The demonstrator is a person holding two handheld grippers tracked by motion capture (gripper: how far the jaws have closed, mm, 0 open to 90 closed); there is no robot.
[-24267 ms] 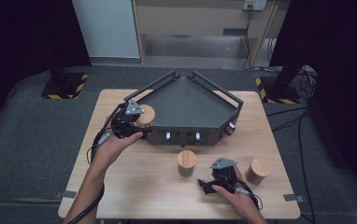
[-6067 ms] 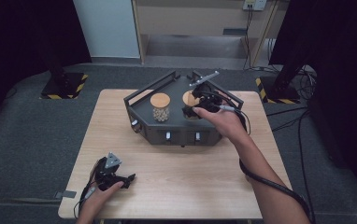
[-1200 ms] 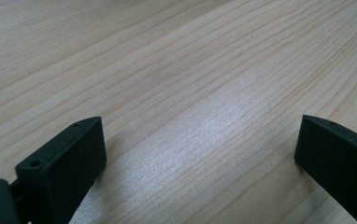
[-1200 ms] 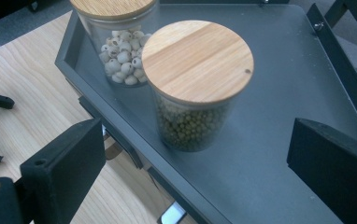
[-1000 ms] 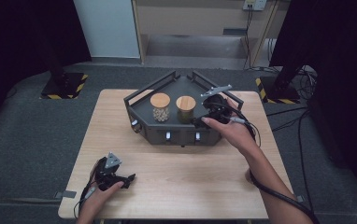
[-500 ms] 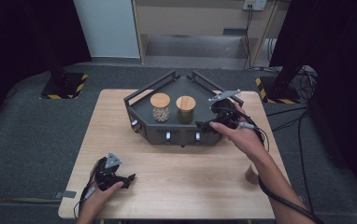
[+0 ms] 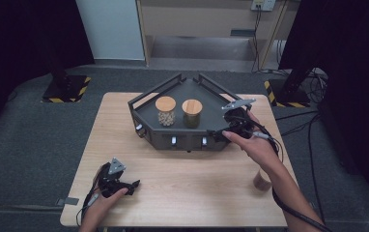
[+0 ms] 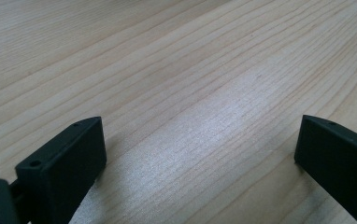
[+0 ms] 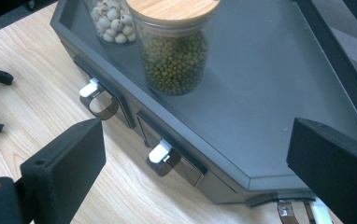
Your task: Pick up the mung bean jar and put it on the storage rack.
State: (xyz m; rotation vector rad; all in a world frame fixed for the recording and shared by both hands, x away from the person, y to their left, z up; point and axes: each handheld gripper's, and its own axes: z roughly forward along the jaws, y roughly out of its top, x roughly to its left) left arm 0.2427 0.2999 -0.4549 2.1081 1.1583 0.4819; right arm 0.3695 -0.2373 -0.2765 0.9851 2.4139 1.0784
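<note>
The desk (image 7: 187, 169) is light wood and stands on a grey floor (image 7: 28, 140) in a dark room. A dark tray (image 7: 206, 104) sits at the back of the desk. In the tray stand two jars with wooden lids: a jar of green beans (image 7: 191, 113) and, just beside it, a jar of pale beads (image 7: 165, 110). The right hand-held gripper (image 7: 233, 126) hovers at the tray's right front edge, jaws wide apart, empty. A third jar (image 7: 261, 181) stands in front of the tray, partly hidden by the right forearm. The left hand-held gripper (image 7: 120, 183) rests on the desk well in front of the tray, released.
</note>
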